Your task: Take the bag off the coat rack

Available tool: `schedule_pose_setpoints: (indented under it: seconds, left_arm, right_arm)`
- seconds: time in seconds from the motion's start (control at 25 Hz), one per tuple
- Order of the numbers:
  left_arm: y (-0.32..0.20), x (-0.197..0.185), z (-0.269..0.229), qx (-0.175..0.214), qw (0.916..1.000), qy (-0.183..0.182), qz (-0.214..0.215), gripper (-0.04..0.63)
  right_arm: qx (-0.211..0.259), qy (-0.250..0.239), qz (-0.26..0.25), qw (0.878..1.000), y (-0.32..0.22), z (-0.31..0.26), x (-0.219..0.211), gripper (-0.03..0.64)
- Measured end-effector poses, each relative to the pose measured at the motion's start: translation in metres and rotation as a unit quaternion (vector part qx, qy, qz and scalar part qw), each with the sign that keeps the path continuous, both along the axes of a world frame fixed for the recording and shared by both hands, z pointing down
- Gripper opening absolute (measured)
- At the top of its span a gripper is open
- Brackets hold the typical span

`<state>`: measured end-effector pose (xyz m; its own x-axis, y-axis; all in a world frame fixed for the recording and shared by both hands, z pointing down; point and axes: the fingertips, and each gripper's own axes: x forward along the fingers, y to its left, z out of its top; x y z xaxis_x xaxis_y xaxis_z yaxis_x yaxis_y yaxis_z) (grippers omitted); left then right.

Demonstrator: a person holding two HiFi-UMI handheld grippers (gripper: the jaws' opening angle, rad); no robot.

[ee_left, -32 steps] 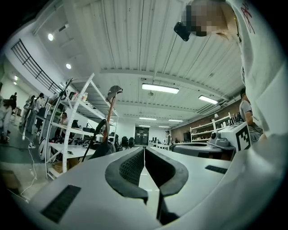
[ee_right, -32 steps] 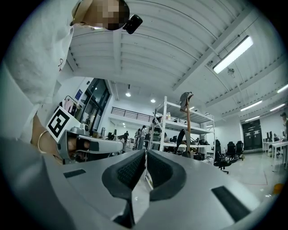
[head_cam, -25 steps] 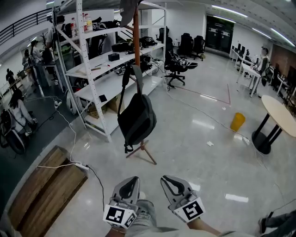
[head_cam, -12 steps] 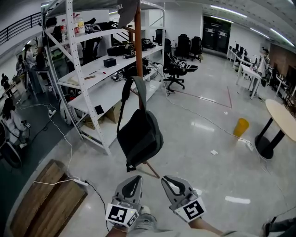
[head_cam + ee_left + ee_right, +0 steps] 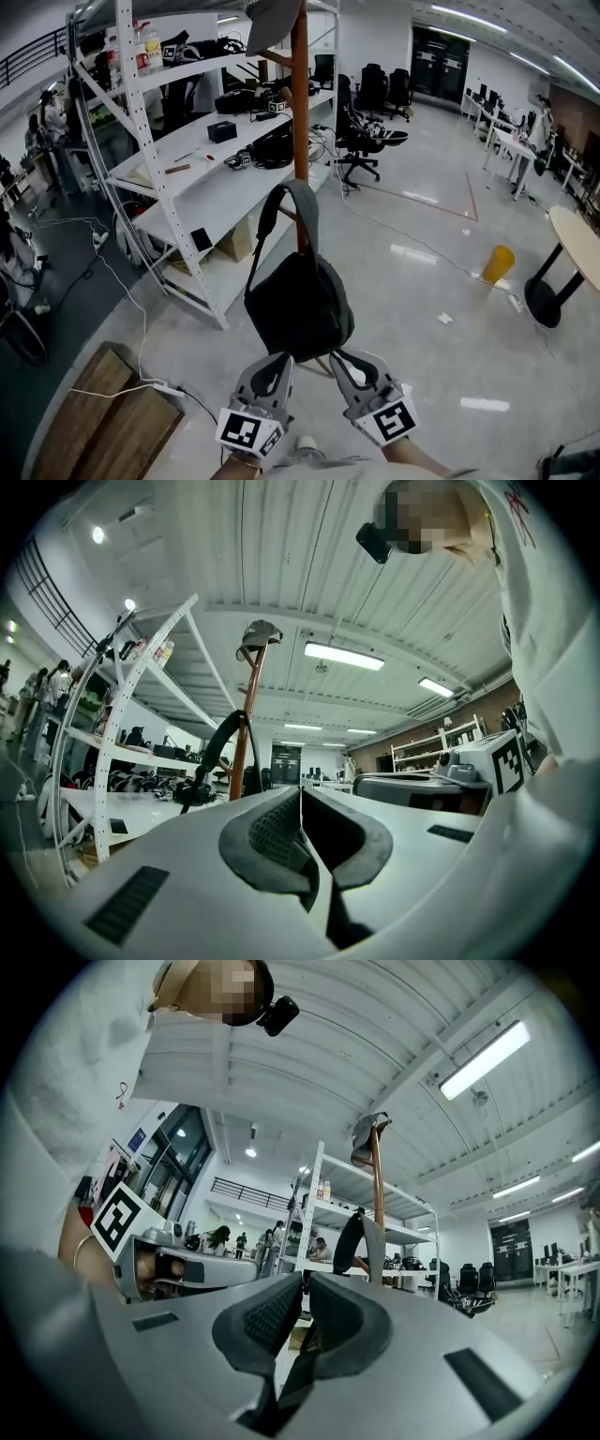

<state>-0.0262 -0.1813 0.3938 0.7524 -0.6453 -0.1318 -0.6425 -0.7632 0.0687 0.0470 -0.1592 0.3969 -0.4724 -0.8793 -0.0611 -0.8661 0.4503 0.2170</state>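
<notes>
The left gripper and the right gripper are held side by side at 6 o'clock, low in the head view. On each one the jaws are pressed together, and nothing is held between them.

Just past their tips, at 12 o'clock, the bag is seen. It is hung on the coat rack by its strap. The bag's long side is set up and down, with the strap at the top and the fat part at the bottom. Whether the tips touch the bag cannot be told.

Wooden boards are laid on the floor at 8 o'clock. Shelves are stood close by at 10 o'clock. Open floor is found from 1 to 3 o'clock. Farther off that way, a yellow bin and a round table are seen.
</notes>
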Motion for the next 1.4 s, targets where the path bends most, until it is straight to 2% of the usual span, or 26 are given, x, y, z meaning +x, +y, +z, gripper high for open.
schedule_pose_setpoints:
  seconds: [0.24, 0.6, 0.64, 0.68, 0.84, 0.96, 1.12, 1.4]
  left_arm:
    - [-0.030, 0.002, -0.001, -0.004, 1.0000, 0.004, -0.002, 0.020]
    - [-0.047, 0.007, -0.003, -0.012, 0.9996, 0.008, -0.023, 0.020]
    - [-0.049, 0.007, -0.003, -0.012, 0.9996, 0.008, -0.026, 0.020]
    - [-0.051, 0.007, -0.003, -0.011, 0.9995, 0.008, -0.029, 0.020]
    - [-0.055, 0.009, -0.004, -0.012, 0.9992, 0.009, -0.038, 0.020]
    - [-0.052, 0.006, -0.004, -0.011, 0.9988, 0.008, -0.048, 0.020]
    - [-0.050, -0.002, 0.003, -0.029, 0.9977, 0.011, -0.061, 0.020]
    - [-0.045, -0.009, -0.002, -0.022, 0.9969, 0.014, -0.074, 0.020]
  right_arm:
    - [-0.023, 0.010, 0.006, 1.000, -0.029, 0.010, 0.003, 0.020]
    - [-0.034, 0.017, -0.016, 0.999, -0.060, 0.004, 0.009, 0.025]
    - [-0.036, 0.018, -0.019, 0.999, -0.064, 0.003, 0.009, 0.062]
    - [-0.039, 0.020, -0.022, 0.999, -0.068, 0.004, 0.009, 0.137]
    - [-0.051, 0.029, -0.016, 0.998, -0.088, 0.000, 0.018, 0.178]
    - [-0.029, 0.032, -0.005, 0.999, -0.113, -0.018, 0.030, 0.206]
    - [-0.004, 0.055, 0.011, 0.998, -0.146, -0.039, 0.038, 0.221]
    - [0.030, 0.071, 0.029, 0.997, -0.205, -0.075, 0.036, 0.235]
